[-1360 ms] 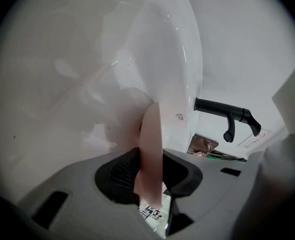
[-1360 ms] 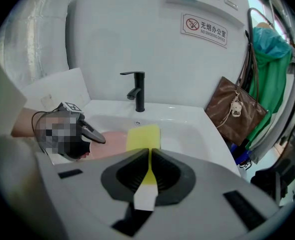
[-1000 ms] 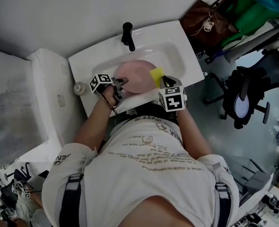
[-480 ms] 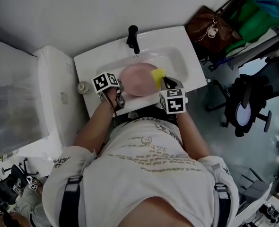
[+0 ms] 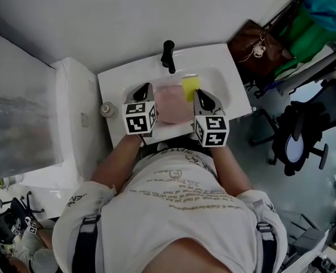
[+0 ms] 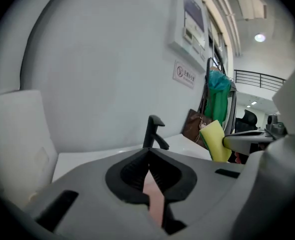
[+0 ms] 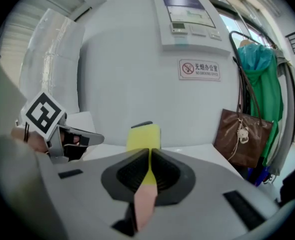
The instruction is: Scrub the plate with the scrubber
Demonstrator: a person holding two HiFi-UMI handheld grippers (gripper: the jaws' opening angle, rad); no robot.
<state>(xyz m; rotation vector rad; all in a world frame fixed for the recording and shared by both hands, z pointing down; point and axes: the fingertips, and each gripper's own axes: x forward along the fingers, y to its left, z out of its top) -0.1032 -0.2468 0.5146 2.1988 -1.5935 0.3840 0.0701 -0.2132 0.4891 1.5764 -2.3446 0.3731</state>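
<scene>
A pink plate lies in the white sink, between my two grippers. My left gripper is at the plate's left edge, and the left gripper view shows its jaws shut with the pink plate's rim pinched between them. My right gripper is shut on a yellow scrubber, which sticks out past its tips over the plate's right side. In the right gripper view the scrubber stands upright in the jaws, with the left gripper to its left.
A black faucet stands at the back of the sink. A small round bottle sits on the sink's left rim beside a white cabinet. A brown bag, green clothing and an office chair are on the right.
My left gripper's jaws have gone from wide open to shut at the plate's left edge. Both grippers now sit higher and point toward the wall, closer on either side of the plate.
</scene>
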